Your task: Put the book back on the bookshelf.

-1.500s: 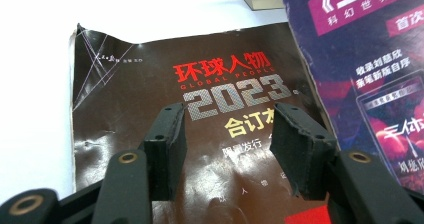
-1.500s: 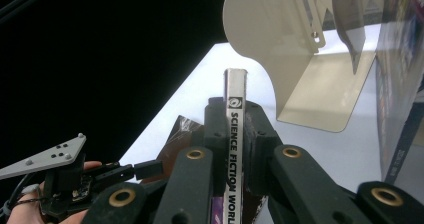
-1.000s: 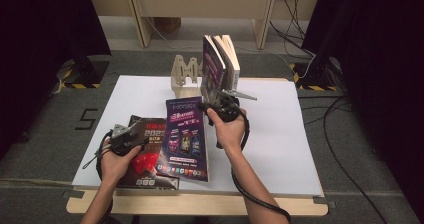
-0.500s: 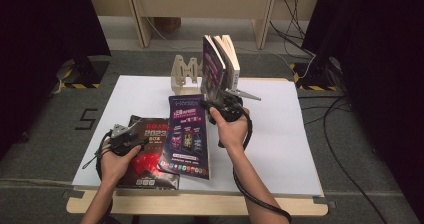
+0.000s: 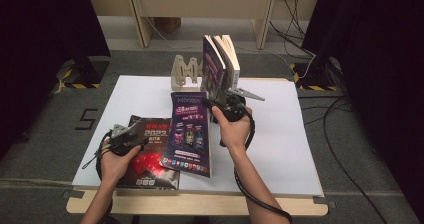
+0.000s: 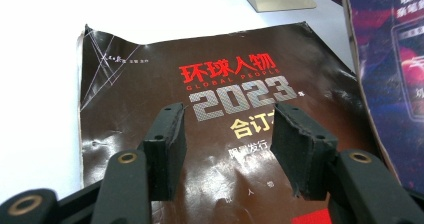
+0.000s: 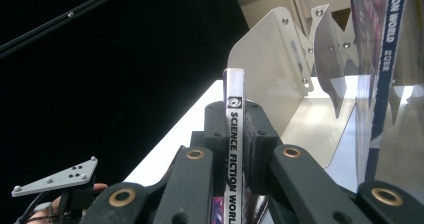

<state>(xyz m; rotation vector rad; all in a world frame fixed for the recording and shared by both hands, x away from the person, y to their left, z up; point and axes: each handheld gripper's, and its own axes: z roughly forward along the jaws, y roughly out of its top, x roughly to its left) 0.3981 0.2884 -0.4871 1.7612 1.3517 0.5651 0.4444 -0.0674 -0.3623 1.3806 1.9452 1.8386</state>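
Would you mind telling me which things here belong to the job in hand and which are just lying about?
In the job:
- right gripper, shut on the purple magazine
- metal bookend rack
- books standing in it

Lying about:
- brown 2023 magazine, flat under the open left gripper
- floor cables

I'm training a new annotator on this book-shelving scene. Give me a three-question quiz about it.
1. True or false: the right gripper is shut on the spine of the purple Science Fiction World magazine.
2. What year is printed on the dark brown magazine under the left gripper?
3. The books upright in the metal bookend stand are: A) at the table's far side B) at its near edge.

Key: 1 true; 2 2023; 3 A.
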